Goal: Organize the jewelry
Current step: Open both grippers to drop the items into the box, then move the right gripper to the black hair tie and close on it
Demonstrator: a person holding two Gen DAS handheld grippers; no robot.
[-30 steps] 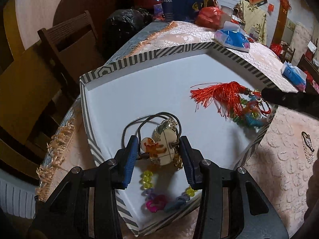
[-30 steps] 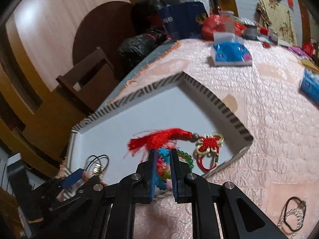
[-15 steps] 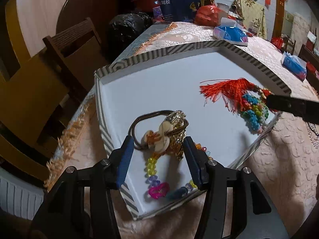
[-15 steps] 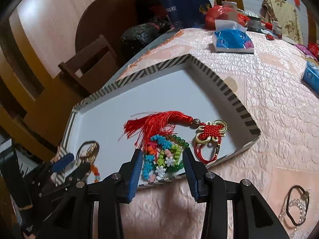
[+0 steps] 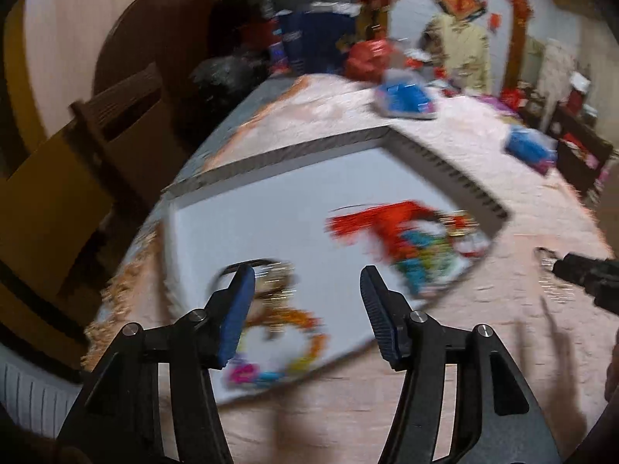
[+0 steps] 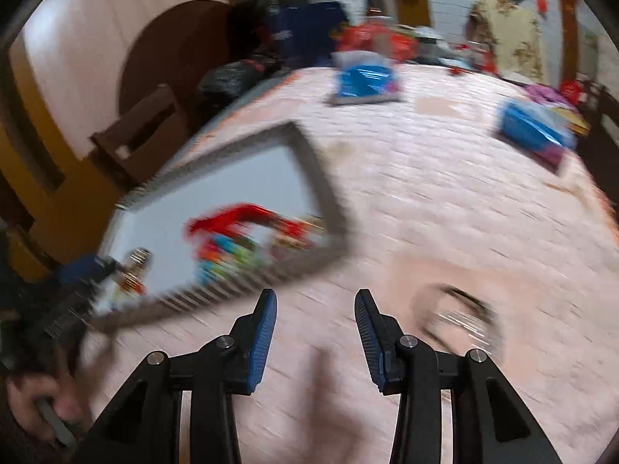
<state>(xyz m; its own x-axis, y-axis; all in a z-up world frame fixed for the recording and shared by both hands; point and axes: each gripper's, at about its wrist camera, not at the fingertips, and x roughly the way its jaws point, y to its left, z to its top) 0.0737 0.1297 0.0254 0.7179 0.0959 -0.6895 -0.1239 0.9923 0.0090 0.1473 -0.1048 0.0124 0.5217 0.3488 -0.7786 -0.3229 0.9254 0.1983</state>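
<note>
Both views are blurred by motion. A shallow white tray (image 5: 294, 201) with a striped rim lies on the pink tablecloth. In it lie a red tassel knot (image 5: 387, 220), a multicoloured bead piece (image 5: 425, 259), a black cord pendant (image 5: 271, 282) and a coloured bead bracelet (image 5: 278, 352). My left gripper (image 5: 307, 282) hovers above the tray's near end, jaws opening, nothing between them. My right gripper (image 6: 315, 309) is open over bare cloth, right of the tray (image 6: 240, 178). A black cord with a silvery chain (image 6: 460, 317) lies on the cloth just right of it.
Two blue tissue packs (image 6: 365, 77) (image 6: 534, 131) lie farther back on the table. Dark bags and red packages crowd the far end. A wooden chair (image 5: 116, 123) stands at the left edge. A hand (image 6: 35, 398) holds the left gripper at lower left.
The left gripper let go of the pendant, opened wider and pulled back and up. The right gripper opened, left the beads in the tray and swung right over the cloth towards the black cord.
</note>
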